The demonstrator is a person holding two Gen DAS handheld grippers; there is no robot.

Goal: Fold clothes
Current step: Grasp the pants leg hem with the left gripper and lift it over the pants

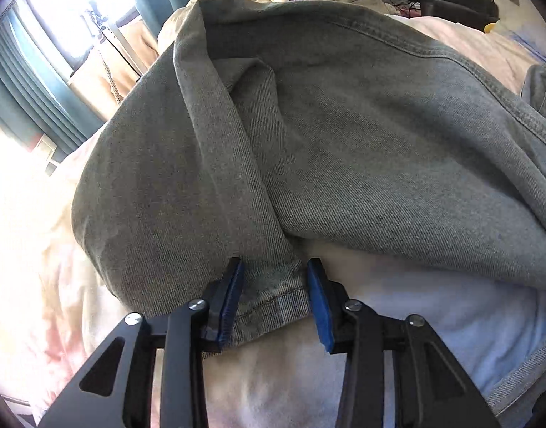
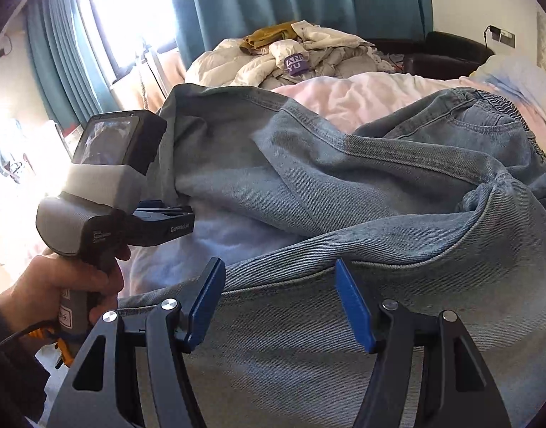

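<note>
Light blue jeans [image 1: 344, 135] lie crumpled across a bed with pale pink bedding [image 1: 273, 374]. My left gripper [image 1: 276, 278] points down at one leg's hem [image 1: 273, 303]. The hem lies flat between the blue pads, which stand a little apart, so the gripper is open. In the right wrist view the jeans [image 2: 380, 185] stretch from the elastic waistband [image 2: 498, 107] at the right to the leg at the left. My right gripper [image 2: 280, 285] hangs open just over the near leg's seam, with nothing pinched. A hand [image 2: 59, 285] holds the left gripper's handle at the left.
A heap of unfolded clothes [image 2: 291, 53] sits at the far end of the bed. Teal curtains [image 2: 237, 0] and a bright window stand behind it. A black seat [image 2: 451, 50] is at the back right. Bare bedding [image 2: 344, 92] shows beyond the jeans.
</note>
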